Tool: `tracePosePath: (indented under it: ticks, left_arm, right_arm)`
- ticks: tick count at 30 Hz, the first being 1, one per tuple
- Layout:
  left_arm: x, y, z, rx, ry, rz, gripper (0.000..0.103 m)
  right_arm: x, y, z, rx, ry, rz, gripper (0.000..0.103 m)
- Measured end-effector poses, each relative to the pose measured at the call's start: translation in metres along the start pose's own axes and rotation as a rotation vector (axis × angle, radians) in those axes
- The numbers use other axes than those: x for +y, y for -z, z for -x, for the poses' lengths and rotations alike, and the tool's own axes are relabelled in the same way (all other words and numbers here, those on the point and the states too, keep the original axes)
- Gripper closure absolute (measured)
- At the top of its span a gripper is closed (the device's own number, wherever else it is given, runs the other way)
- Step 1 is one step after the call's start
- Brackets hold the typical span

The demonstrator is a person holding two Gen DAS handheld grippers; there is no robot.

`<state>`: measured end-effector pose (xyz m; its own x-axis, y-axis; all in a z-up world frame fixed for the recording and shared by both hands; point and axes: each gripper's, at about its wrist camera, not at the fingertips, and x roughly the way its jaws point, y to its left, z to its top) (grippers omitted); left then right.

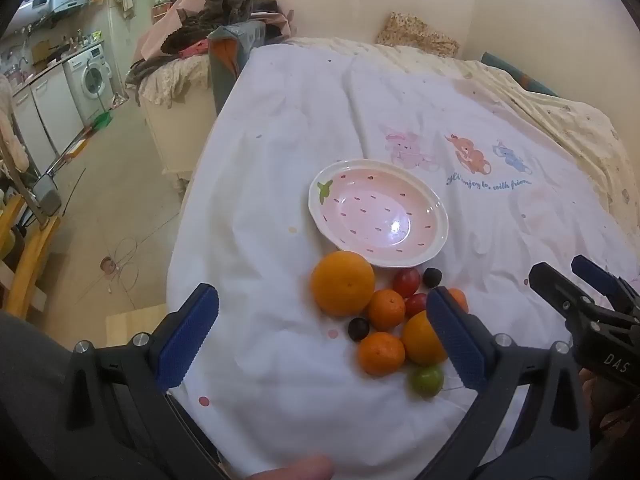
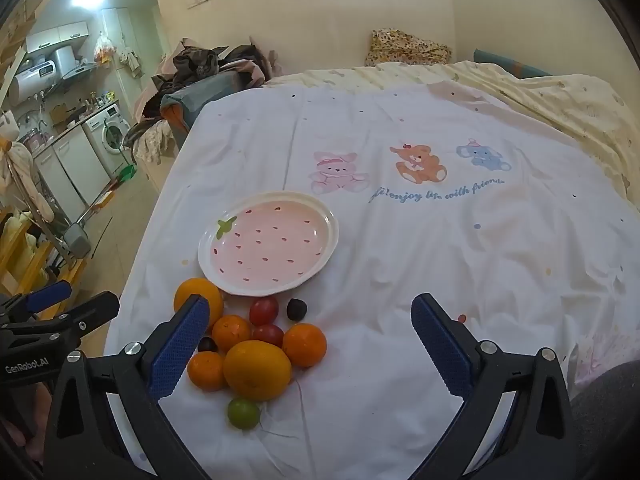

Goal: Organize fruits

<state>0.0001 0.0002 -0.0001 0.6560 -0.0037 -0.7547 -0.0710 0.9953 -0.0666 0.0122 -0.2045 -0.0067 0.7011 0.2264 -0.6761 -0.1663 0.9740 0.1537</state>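
A pink strawberry-patterned plate (image 1: 434, 222) (image 2: 330, 240) lies empty on the white sheet. Just in front of it sits a cluster of fruit: a large orange (image 1: 343, 283) (image 2: 192, 292), a second large orange (image 1: 418, 340) (image 2: 257, 369), small tangerines (image 1: 381, 353) (image 2: 305, 345), red tomatoes (image 1: 406, 282) (image 2: 264, 311), dark plums (image 1: 432, 277) (image 2: 296, 309) and a green fruit (image 1: 425, 379) (image 2: 243, 413). My left gripper (image 1: 320, 338) is open and empty, above the cluster's near left. My right gripper (image 2: 310, 348) is open and empty, with the cluster by its left finger (image 2: 178, 350).
The white sheet (image 2: 440, 260) with cartoon animals covers a bed. Its left edge drops to the floor (image 1: 112, 208). A pile of clothes (image 1: 216, 20) lies beyond the far left corner. A floral pillow (image 2: 408, 50) rests by the wall. The right gripper also shows in the left wrist view (image 1: 576, 280).
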Motion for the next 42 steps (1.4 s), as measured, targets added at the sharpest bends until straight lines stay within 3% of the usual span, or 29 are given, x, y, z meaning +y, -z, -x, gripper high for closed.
tracePosePath:
  ticks: [42]
  left_arm:
    - [0.0058, -0.0021, -0.0017, 0.019, -0.010, 0.030, 0.001]
  right_arm:
    - [-0.0006, 0.0024, -0.0028, 0.008, 0.000, -0.008, 0.000]
